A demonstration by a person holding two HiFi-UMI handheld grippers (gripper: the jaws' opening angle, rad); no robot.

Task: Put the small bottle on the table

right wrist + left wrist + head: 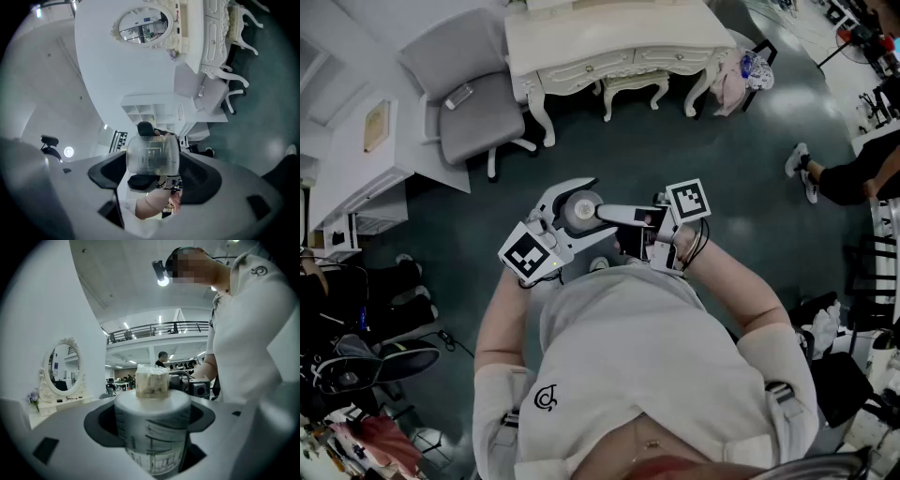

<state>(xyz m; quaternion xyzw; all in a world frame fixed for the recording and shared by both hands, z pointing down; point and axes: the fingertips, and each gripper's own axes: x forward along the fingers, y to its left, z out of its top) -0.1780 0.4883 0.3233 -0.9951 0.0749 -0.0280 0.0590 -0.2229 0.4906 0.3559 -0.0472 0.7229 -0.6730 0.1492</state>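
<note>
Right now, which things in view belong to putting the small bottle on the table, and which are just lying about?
Job: small translucent printed bottle, left gripper holding it, right gripper, ornate white dressing table.
Lying about: grey office chair, oval white-framed mirror, white stool.

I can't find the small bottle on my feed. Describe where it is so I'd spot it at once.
Start at the person in the white shirt standing on the dark floor. Before the chest, the left gripper holds a small pale cylindrical bottle, with the right gripper straddling it. Its printed label and tan cap mark it out from the white grippers.
</note>
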